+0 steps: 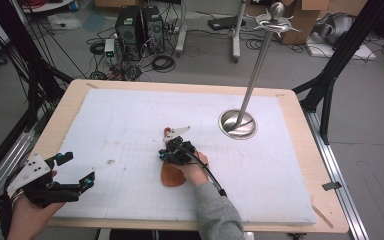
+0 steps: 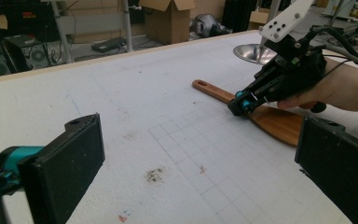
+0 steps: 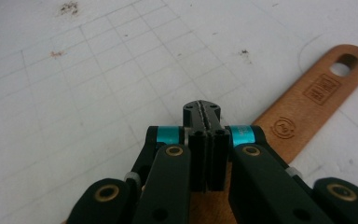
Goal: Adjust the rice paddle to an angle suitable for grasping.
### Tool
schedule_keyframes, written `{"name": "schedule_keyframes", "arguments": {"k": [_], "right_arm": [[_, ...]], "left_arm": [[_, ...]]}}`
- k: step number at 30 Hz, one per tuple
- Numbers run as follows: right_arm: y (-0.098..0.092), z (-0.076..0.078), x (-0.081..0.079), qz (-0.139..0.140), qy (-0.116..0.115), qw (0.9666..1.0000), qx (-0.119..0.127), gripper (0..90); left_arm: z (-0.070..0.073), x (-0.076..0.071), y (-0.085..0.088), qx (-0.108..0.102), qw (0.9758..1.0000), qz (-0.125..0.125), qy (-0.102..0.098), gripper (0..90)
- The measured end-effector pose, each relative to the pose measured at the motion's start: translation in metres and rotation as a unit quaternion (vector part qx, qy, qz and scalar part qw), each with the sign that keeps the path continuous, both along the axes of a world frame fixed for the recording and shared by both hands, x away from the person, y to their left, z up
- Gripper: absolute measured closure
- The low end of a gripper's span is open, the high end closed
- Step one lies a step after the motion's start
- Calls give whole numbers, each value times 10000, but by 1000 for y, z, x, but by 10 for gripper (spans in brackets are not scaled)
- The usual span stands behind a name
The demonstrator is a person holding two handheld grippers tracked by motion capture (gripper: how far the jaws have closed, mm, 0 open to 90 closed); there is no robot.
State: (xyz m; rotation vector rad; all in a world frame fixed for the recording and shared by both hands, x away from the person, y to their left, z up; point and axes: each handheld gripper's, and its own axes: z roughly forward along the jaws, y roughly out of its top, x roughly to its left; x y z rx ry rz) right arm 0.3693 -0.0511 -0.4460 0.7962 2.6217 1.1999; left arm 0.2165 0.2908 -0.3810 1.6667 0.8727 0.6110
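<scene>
Right gripper [image 2: 242, 103] jaws together over the flat brown wooden spatula [image 3: 307, 105] lying mid-desk; left gripper [image 1: 75, 172] spread, idle near-left. Likely pre-grasp: next, open and straddle the handle

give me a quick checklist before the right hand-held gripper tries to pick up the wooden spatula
1. Right hand-held gripper over the wooden spatula: ok, its tips sit above the handle.
2. Jaws open for a grasp: not ok, they are pressed together with nothing between them.
3. Spatula lying flat on the white mat: ok.
4. Left hand-held gripper out of the way: ok, open at the table's near left edge.
5. Metal stand apart from the spatula: ok.
6. Tips touching the handle: cannot tell.
</scene>
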Motion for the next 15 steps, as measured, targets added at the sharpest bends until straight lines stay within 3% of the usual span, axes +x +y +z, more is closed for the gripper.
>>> {"name": "schedule_keyframes", "arguments": {"k": [6,7,15], "right_arm": [[-7,1,-7,35,-34,10000,-68,900],[-9,2,-11,101,-73,9998,-182,900],[-23,3,-20,182,-39,9997,-180,900]], "left_arm": [[0,2,-3,4,10000,-15,14,18],[0,3,-4,19,10000,-35,14,18],[-1,8,-10,42,9999,-120,29,18]]}}
